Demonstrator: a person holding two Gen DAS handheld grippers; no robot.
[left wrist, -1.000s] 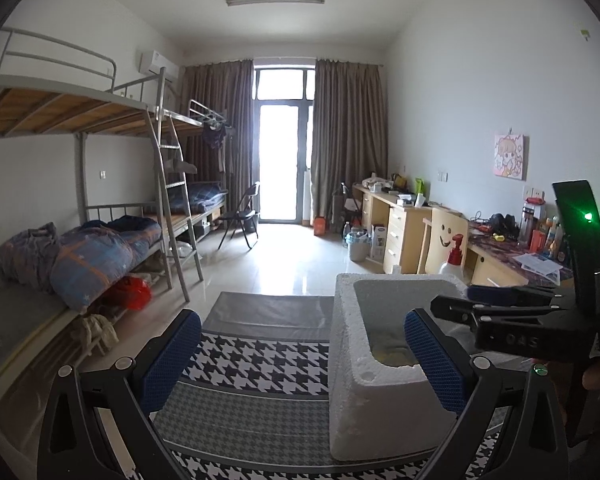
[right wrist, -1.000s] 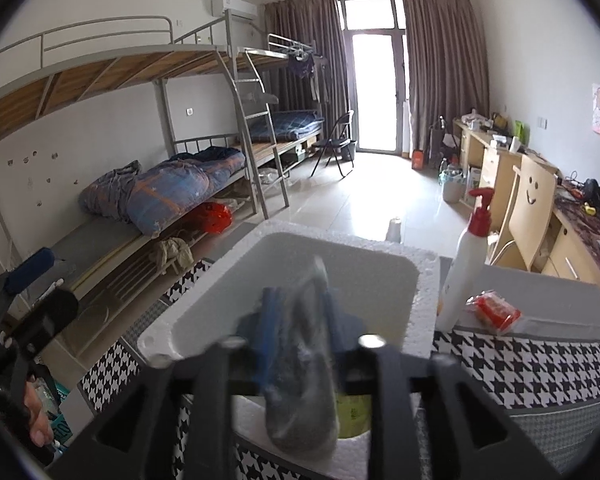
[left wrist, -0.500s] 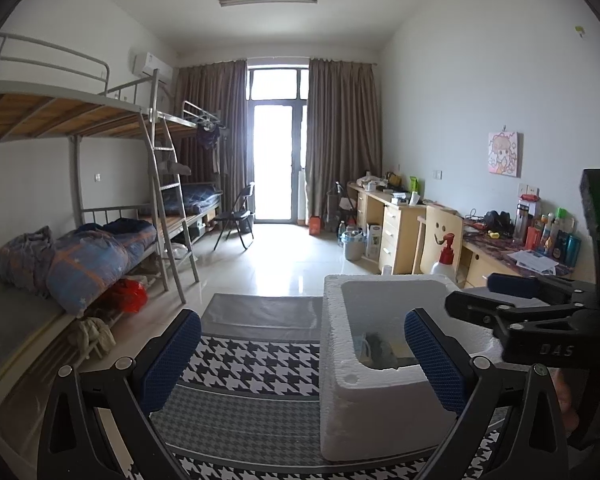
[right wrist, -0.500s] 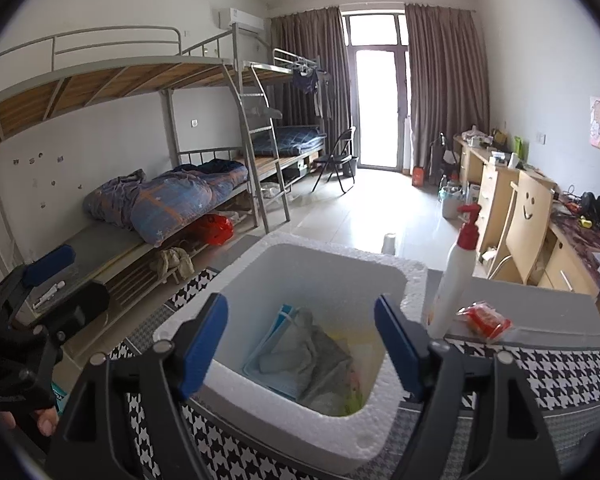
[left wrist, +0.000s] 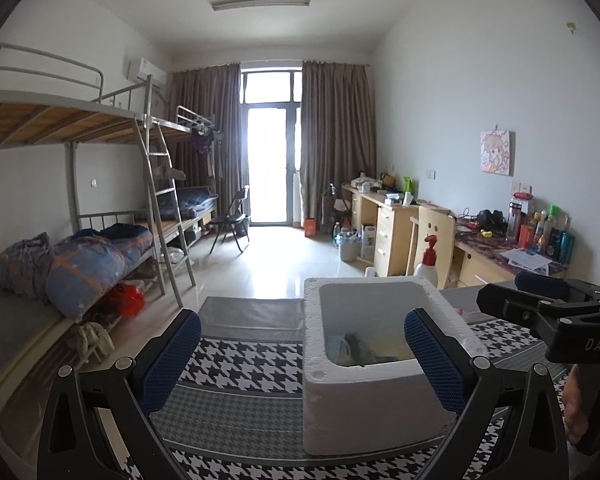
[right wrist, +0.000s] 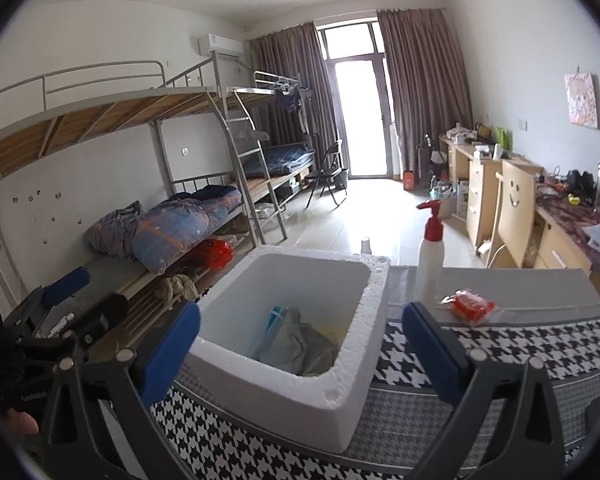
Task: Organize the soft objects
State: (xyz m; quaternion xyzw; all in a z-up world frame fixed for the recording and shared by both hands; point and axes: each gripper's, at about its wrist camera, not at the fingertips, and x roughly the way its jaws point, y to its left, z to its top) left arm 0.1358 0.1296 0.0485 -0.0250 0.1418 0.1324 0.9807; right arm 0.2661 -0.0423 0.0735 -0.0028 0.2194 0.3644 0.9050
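A white foam box (right wrist: 300, 360) with thick, grainy walls and a square opening is sitting on the bench (right wrist: 500, 360), which is wearing a black-and-white houndstooth cloth with a plain grey strip. Inside the box, a crumpled grey cloth (right wrist: 304, 348) is lying against a pale blue packet (right wrist: 274, 324), with something yellow beneath. Just beside the box's far right corner, a white plastic pump bottle (right wrist: 428, 256) with a red top is standing upright, and a red snack in a clear wrapper (right wrist: 468, 306) is lying near it.

The right tool (right wrist: 300, 344) is hanging in front of the box, its blue-padded fingers spread wide and gripping nothing. The left tool (left wrist: 302, 354) is likewise gaping apart, empty, near the box. In the left wrist view, white letters reading "DAS" are showing on the right tool's black body.
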